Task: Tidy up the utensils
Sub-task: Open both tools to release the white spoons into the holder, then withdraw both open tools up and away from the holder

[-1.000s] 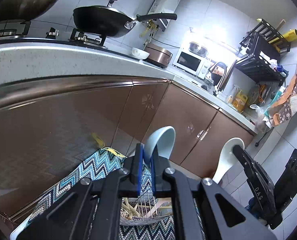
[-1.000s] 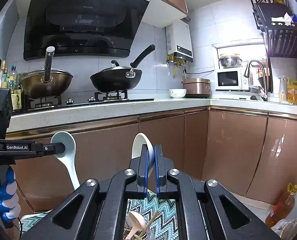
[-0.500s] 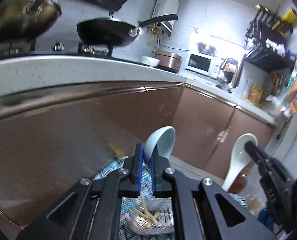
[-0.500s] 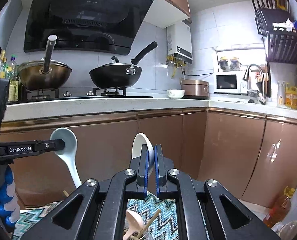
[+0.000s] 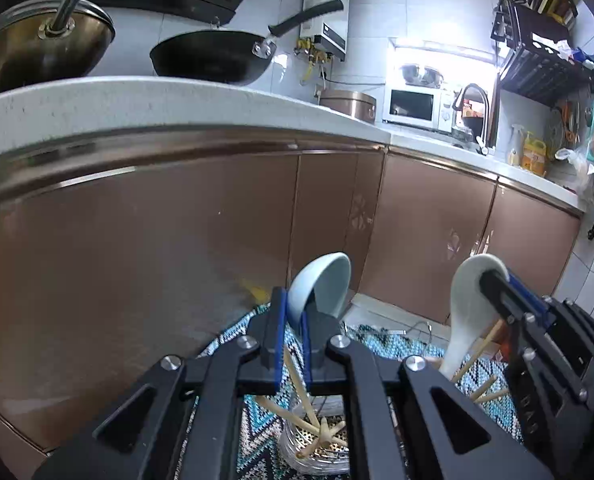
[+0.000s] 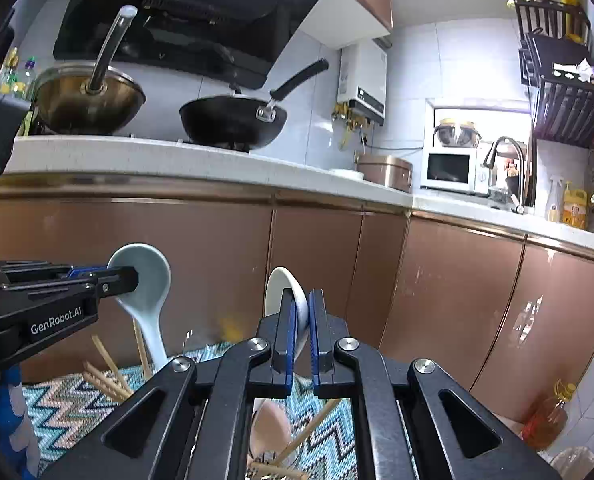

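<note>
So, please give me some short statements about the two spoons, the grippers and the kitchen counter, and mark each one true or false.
1. The left gripper is shut on a pale blue ceramic soup spoon. True.
2. The right gripper is open and holds nothing. False: it is shut on a white ceramic soup spoon.
3. A black wok with a long handle stands on the stove. True.
4. Both spoons hang with their bowls pointing down. False: the bowls are up.
5. Wooden chopsticks stand in a container on the zigzag-patterned mat below. True.
</note>
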The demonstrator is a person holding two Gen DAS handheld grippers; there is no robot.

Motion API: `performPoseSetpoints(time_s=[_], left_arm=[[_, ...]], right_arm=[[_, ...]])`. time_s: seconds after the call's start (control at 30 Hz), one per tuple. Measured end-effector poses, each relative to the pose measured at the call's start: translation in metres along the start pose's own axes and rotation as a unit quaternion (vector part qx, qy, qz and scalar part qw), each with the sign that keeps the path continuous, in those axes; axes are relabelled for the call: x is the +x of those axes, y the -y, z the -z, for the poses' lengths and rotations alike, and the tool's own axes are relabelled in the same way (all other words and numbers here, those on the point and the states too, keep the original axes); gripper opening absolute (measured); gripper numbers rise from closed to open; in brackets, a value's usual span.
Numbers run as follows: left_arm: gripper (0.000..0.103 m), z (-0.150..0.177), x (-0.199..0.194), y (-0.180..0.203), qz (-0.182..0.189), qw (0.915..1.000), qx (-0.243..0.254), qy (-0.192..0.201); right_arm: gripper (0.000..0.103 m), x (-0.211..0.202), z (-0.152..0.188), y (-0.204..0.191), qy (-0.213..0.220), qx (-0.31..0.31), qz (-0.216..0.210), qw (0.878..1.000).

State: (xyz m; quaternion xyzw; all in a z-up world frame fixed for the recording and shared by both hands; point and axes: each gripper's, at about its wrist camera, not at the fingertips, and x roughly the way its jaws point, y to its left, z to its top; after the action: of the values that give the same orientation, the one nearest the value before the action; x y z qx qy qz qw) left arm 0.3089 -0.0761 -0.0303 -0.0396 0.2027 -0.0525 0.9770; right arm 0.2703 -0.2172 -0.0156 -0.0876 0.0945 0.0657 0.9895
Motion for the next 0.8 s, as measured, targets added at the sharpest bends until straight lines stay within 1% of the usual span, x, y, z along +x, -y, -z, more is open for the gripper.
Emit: performPoseSetpoints(time_s=[0.13, 0.17, 0.2, 0.27, 0.3, 0.33, 0.37, 0.43, 0.53, 0.67, 0.8], left_arm=[[0.008, 0.011, 0.004, 0.001, 0.015, 0.9998, -0.002, -0.01], [0.01, 0.012, 0.004, -0.001, 0.024, 0.9996, -0.006, -0.014], [0.011, 0.012, 0.004, -0.002, 0.04, 0.9988, -0.01, -0.026], [0.02, 0.008, 0.005, -0.002, 0.059, 0.9975, -0.009, -0.038], [0.021, 0.006, 0.002, -0.004, 0.067, 0.997, -0.008, -0.038], [0.025, 0.004, 0.0, -0.006, 0.073, 0.9965, -0.007, -0.038], [0.029, 0.001, -0.004, -0.008, 0.08, 0.996, -0.008, -0.038], [0.034, -0.004, -0.013, -0.012, 0.092, 0.9951, -0.012, -0.035], [0.037, -0.011, -0.026, -0.015, 0.098, 0.9947, -0.011, -0.031], [0.042, -0.015, -0.046, -0.015, 0.094, 0.9954, 0.0, -0.02], [0.046, -0.017, -0.068, -0.021, 0.089, 0.9959, 0.004, -0.008]], right_arm=[[0.008, 0.001, 0.014, -0.003, -0.015, -0.005, -0.009, 1.0], [0.01, -0.001, 0.015, -0.003, -0.012, -0.004, -0.011, 1.0], [0.011, -0.004, 0.015, -0.002, -0.011, -0.004, -0.011, 1.0], [0.017, -0.008, 0.014, -0.001, -0.009, 0.001, -0.014, 1.0], [0.02, -0.01, 0.013, 0.001, -0.009, 0.006, -0.016, 1.0], [0.026, -0.011, 0.012, 0.002, -0.008, 0.008, -0.017, 1.0], [0.028, -0.012, 0.011, 0.002, -0.008, 0.008, -0.017, 1.0], [0.028, -0.014, 0.008, 0.003, -0.009, 0.009, -0.017, 1.0], [0.03, -0.018, 0.003, 0.005, -0.006, 0.013, -0.016, 1.0], [0.038, -0.03, -0.008, 0.006, 0.004, 0.013, -0.014, 1.0], [0.039, -0.05, -0.023, 0.008, 0.02, 0.011, -0.009, 1.0]])
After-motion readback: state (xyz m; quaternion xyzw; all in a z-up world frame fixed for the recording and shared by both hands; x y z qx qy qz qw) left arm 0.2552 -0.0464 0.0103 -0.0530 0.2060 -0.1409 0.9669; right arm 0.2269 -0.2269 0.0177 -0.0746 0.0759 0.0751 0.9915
